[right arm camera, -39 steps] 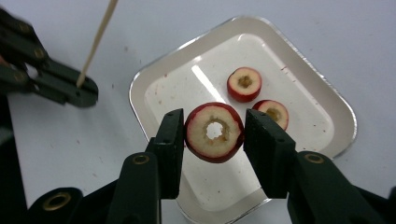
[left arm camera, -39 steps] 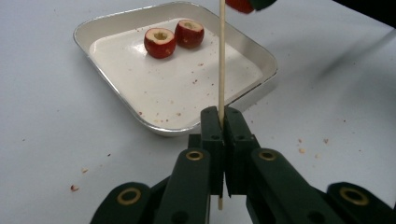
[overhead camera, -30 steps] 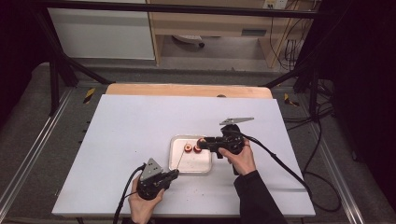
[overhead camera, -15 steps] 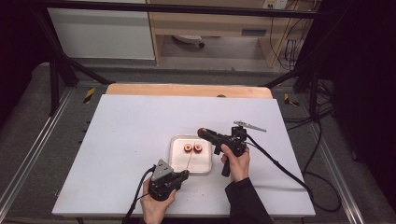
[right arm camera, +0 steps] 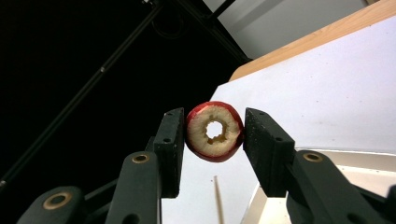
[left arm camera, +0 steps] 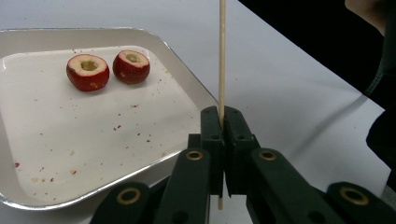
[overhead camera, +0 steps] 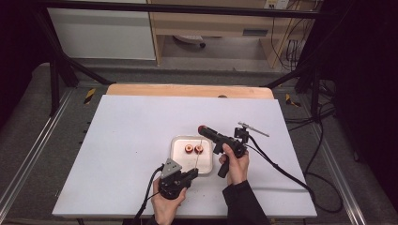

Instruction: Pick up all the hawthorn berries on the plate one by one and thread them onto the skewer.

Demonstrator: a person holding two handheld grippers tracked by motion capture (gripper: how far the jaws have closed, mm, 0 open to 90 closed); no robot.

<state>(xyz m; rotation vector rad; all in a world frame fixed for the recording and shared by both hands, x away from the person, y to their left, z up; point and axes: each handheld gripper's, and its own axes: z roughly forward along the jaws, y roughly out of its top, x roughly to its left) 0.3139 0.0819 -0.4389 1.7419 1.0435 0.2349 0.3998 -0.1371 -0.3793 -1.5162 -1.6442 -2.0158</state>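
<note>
Light falls from above onto the white worktop (overhead camera: pixel 141 140), which reads bright and even against a dark, dim room in the high view. Shadows under the hands are soft and short. The high view is slightly grainy, with mild bending at its edges. In the left gripper view the tray (left arm camera: pixel 28 186) glares pale along its rim, the fruit halves (left arm camera: pixel 88 72) are sharp, and the near fingers (left arm camera: pixel 212 135) look soft. In the right gripper view the background is almost black; the fruit slice (right arm camera: pixel 215 131) is crisp, and the worktop is overexposed.

Red fruit ring (right arm camera: pixel 215 131), white tray (overhead camera: pixel 180 142)
</note>
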